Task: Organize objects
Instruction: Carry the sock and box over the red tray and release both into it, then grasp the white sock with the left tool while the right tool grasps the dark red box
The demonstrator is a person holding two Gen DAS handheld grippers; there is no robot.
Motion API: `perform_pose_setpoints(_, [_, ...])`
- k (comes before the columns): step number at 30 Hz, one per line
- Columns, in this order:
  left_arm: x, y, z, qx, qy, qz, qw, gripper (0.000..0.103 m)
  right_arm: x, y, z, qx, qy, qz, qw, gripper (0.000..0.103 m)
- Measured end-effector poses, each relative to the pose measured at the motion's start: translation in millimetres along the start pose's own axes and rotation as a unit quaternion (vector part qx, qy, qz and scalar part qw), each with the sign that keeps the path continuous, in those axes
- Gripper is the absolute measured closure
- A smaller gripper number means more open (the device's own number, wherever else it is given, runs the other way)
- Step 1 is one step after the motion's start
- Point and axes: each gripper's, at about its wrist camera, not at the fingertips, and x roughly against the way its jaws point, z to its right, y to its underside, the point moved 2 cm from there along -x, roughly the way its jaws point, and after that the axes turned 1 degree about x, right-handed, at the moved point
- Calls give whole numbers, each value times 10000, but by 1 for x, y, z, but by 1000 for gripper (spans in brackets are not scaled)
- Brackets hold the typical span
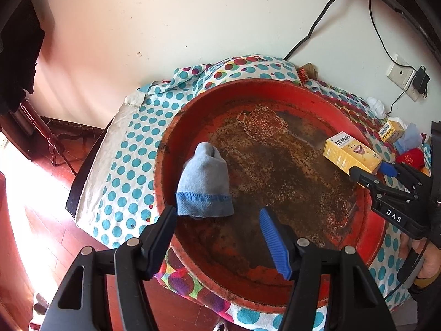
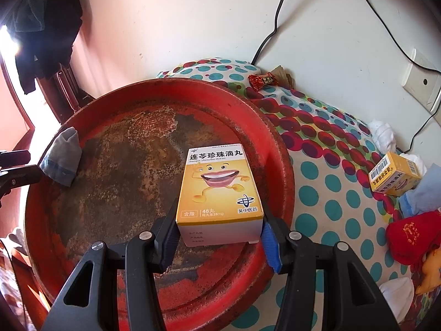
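The right gripper [image 2: 219,237] pinches a yellow medicine box [image 2: 219,190] between its tongs just inside the right-hand rim of a worn red tray [image 2: 278,149], while the left gripper [image 1: 217,223] hangs with tongs spread and empty near the tray's left edge, close to a blue-grey sock [image 1: 204,184] already lying inside. By the look of it the sorting is only partly done: a second yellow box [image 2: 394,176], a red cloth item [image 2: 408,237], a red-wrapped sweet [image 2: 261,81] and white bundles [image 2: 383,135] lie on the spotted cloth [image 2: 325,182] beyond the tray's right rim.
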Motion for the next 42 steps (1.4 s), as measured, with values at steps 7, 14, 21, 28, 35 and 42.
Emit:
perform_pose_setpoints(7, [10, 7, 25, -217, 24, 31, 9998, 39, 17, 0, 3, -76, -27, 147, 9999, 45])
perform_pose_setpoints(14, [30, 18, 85, -730, 403, 193, 9963, 39, 72, 22, 31, -506, -31, 466, 9976, 43])
perform_pose_setpoints(21, [30, 34, 176, -1392, 991, 45, 9853, 39, 129, 83, 100, -998, 616, 552, 9916, 35])
perform_pose_setpoints(28, [16, 47, 252, -1751, 1319, -191, 9755, 39, 152, 146, 173, -1576, 1195, 278, 9798, 22])
perform_pose_setpoints(35, [4, 51, 302, -1921, 1325, -314, 9719, 39, 132, 169, 195, -1799, 1157, 160, 9767, 21])
perform_pose_setpoints(42, [-3, 45, 335, -2048, 1311, -237, 9697, 39, 114, 174, 204, -1845, 1167, 216, 9756, 22])
